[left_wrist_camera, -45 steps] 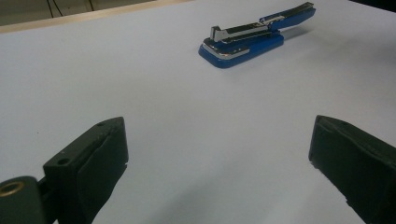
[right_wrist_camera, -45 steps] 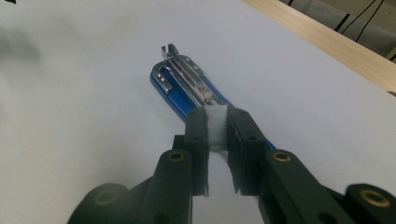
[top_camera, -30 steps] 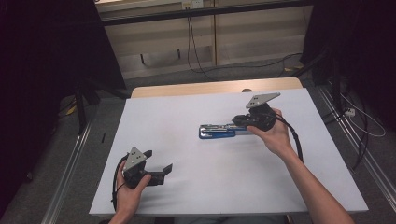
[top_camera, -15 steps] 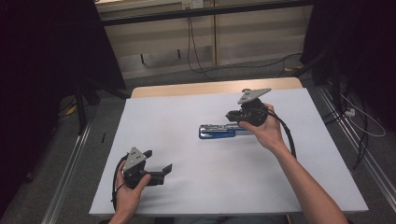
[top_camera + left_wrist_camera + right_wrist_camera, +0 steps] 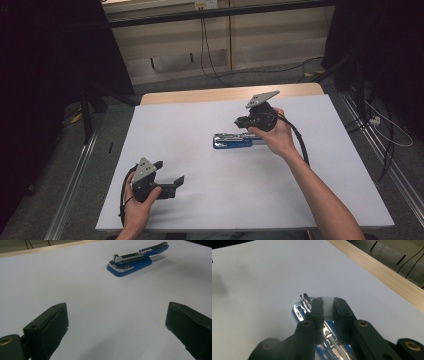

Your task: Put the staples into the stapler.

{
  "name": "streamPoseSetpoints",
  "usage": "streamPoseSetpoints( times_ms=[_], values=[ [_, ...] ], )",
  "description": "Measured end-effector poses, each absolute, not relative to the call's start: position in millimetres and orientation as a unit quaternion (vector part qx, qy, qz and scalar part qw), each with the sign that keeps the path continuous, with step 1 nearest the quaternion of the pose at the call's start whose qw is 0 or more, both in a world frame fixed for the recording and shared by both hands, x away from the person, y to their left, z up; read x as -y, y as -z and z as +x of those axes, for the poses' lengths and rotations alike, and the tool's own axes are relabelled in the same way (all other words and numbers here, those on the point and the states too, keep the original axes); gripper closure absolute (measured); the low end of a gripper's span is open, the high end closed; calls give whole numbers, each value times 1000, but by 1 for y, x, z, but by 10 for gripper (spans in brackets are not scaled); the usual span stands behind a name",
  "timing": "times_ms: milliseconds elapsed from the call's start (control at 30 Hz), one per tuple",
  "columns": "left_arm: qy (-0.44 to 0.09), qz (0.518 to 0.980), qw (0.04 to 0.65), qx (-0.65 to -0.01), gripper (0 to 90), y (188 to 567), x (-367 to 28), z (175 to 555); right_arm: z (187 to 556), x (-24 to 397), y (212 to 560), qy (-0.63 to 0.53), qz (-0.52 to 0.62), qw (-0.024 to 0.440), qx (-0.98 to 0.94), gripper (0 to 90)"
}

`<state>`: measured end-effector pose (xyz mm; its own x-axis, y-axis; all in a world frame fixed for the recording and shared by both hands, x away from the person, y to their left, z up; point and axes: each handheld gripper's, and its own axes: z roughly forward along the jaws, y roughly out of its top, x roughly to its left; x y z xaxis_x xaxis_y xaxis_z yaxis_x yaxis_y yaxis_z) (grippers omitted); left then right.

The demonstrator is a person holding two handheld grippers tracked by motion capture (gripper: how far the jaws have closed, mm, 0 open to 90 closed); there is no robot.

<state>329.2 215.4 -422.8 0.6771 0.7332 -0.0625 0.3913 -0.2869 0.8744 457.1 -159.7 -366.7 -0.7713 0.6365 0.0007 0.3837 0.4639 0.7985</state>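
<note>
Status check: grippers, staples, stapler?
Right gripper shut on strip of staples, above the open blue stapler. Left gripper open, idle near table's front edge. Nothing in the way.

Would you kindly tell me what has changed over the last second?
The right tongs, shut on a strip of staples, moved left and slightly farther away above the blue stapler. The stapler and the open left tongs stayed where they were.
</note>
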Motion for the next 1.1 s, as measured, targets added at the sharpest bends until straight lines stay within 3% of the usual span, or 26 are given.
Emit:
streamPoseSetpoints(
  times_ms=[1000, 1100],
  values=[
    [-178, 782, 476, -360, 48, 423, -215, 329, 482, 135, 382, -414, 282, 94, -860, 793],
    [-178, 782, 475, -361, 48, 423, -215, 329, 483, 134, 384, -404, 270, 105, -868, 794]
  ],
)
